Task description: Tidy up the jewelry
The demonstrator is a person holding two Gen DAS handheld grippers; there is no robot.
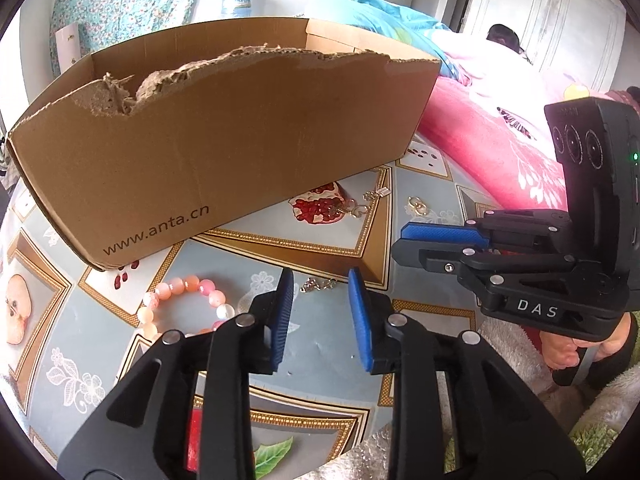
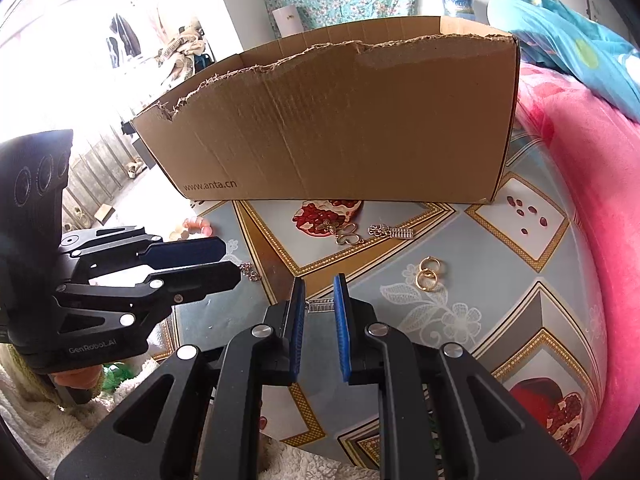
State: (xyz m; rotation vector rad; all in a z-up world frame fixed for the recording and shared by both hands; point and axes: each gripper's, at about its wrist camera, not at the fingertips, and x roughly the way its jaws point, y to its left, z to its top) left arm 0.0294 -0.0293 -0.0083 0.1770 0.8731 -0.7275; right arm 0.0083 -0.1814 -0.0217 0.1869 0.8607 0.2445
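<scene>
A torn brown cardboard box (image 1: 224,136) (image 2: 340,128) stands at the back of the patterned table. My left gripper (image 1: 320,280) is open just above a small silver chain piece (image 1: 318,285), with a pink bead bracelet (image 1: 184,308) to its left. My right gripper (image 2: 319,280) is open around a small silver bar charm (image 2: 320,305) on the table. Gold hoop earrings (image 2: 427,273) (image 1: 417,205) lie right of it. A silver pendant (image 2: 390,233) and a gold looped brooch (image 2: 347,236) lie near the box.
A pink blanket (image 2: 592,184) borders the table on the right, with blue bedding (image 2: 560,40) behind. The table cloth (image 1: 320,360) has a printed fruit pattern. The left gripper's body (image 2: 80,280) sits at the left of the right wrist view.
</scene>
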